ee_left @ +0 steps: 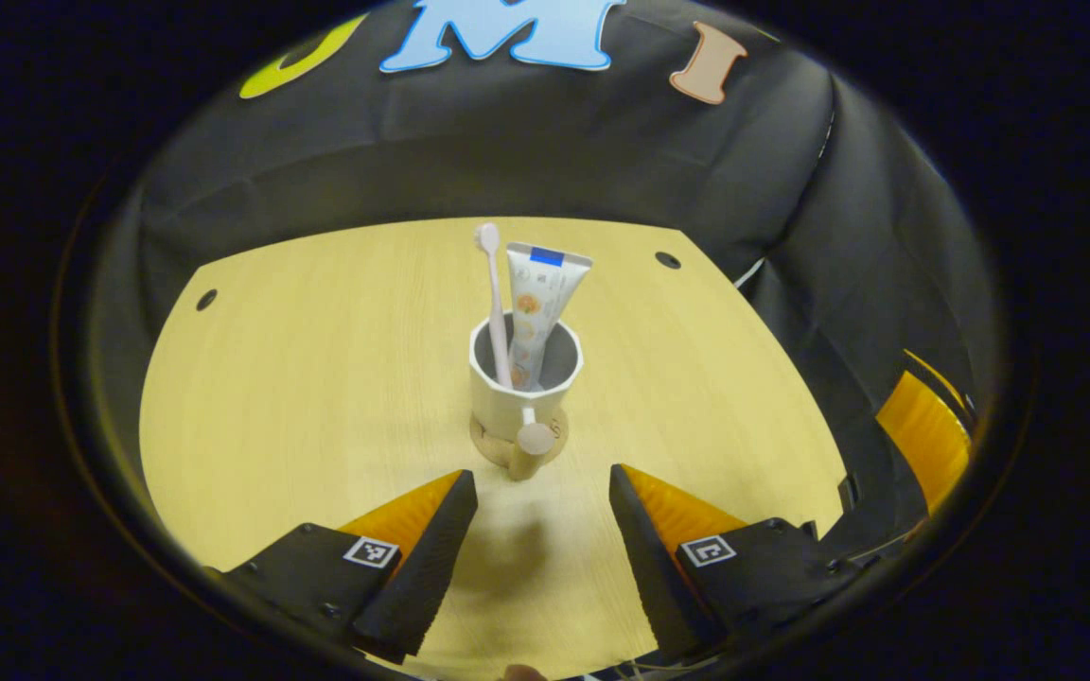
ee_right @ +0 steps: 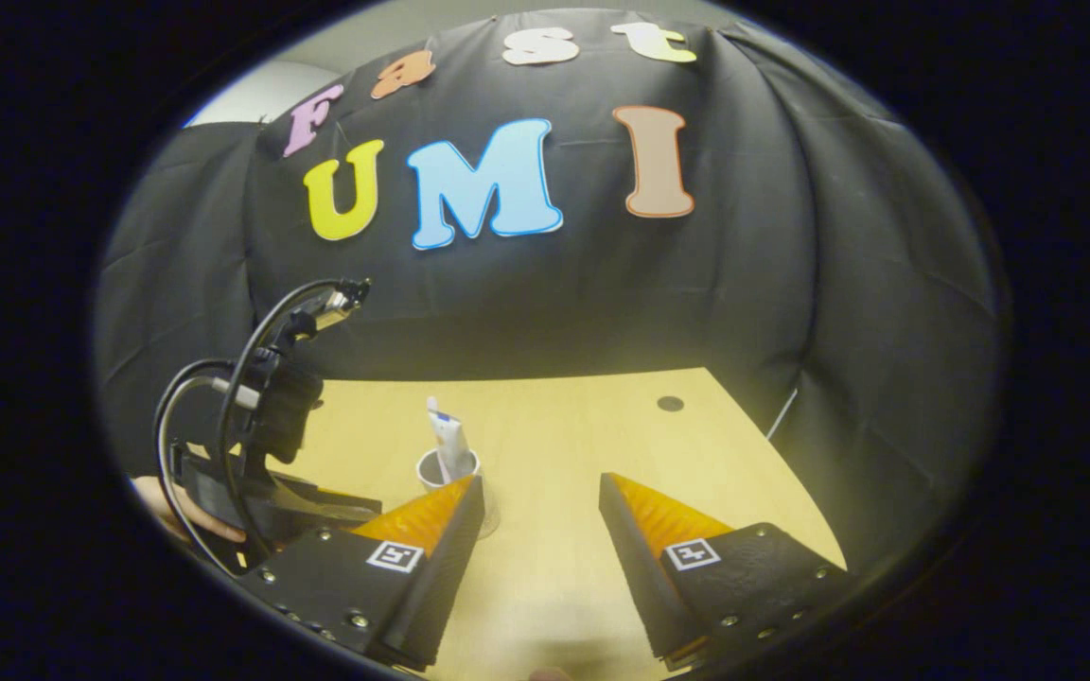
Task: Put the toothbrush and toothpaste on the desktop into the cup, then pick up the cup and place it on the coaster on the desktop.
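Note:
A white cup (ee_left: 526, 383) with a wooden handle (ee_left: 535, 448) stands upright on a round cork coaster (ee_left: 486, 443) in the middle of the wooden table (ee_left: 318, 378). A pale toothbrush (ee_left: 492, 293) and a white toothpaste tube (ee_left: 539, 303) stand inside the cup. My left gripper (ee_left: 540, 480) is open just short of the handle, with nothing between its fingers. In the right gripper view, my right gripper (ee_right: 540, 492) is open above the table's near side. The cup (ee_right: 433, 470) with the tube (ee_right: 450, 443) shows just past its left finger.
The left gripper's body and cables (ee_right: 261, 435), held by a hand (ee_right: 167, 511), fill the left of the right gripper view. Part of the other gripper (ee_left: 923, 435) shows at the right edge of the left gripper view. Small holes (ee_left: 667, 259) (ee_left: 206, 300) mark the table's far corners. Black cloth walls surround the table.

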`<action>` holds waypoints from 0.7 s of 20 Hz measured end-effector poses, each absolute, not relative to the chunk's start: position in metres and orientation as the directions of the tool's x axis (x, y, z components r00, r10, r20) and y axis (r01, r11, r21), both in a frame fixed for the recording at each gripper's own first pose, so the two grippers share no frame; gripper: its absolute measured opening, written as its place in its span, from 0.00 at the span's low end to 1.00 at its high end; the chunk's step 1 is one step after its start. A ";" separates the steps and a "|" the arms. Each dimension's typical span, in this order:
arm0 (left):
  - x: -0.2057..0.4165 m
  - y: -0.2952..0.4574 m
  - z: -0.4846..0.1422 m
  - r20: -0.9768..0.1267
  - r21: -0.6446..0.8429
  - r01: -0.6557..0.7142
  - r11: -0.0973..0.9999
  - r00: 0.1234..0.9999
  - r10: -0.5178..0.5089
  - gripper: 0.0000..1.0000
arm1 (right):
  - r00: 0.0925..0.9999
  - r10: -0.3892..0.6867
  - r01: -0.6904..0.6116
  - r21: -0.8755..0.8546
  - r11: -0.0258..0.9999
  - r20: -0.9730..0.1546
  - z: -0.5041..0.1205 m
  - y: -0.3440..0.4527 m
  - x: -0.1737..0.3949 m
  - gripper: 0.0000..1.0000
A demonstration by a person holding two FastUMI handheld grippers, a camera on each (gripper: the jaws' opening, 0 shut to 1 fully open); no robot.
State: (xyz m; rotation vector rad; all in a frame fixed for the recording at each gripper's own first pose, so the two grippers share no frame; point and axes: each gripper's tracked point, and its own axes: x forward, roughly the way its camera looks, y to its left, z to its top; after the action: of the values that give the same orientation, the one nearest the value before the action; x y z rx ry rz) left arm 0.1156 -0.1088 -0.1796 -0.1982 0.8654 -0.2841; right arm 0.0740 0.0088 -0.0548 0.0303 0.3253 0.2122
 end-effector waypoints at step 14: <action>0.092 -0.044 -0.068 -0.369 -0.255 0.069 0.965 0.915 -0.162 0.89 | 0.933 0.307 -0.316 -0.018 0.949 -0.185 -0.012 0.040 0.066 0.77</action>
State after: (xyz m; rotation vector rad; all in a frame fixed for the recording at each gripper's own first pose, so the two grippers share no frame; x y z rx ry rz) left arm 0.0917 -0.0436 -0.0677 -0.2406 0.3980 -0.1201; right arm 0.0655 0.0399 -0.0124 -0.0475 0.1819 0.3188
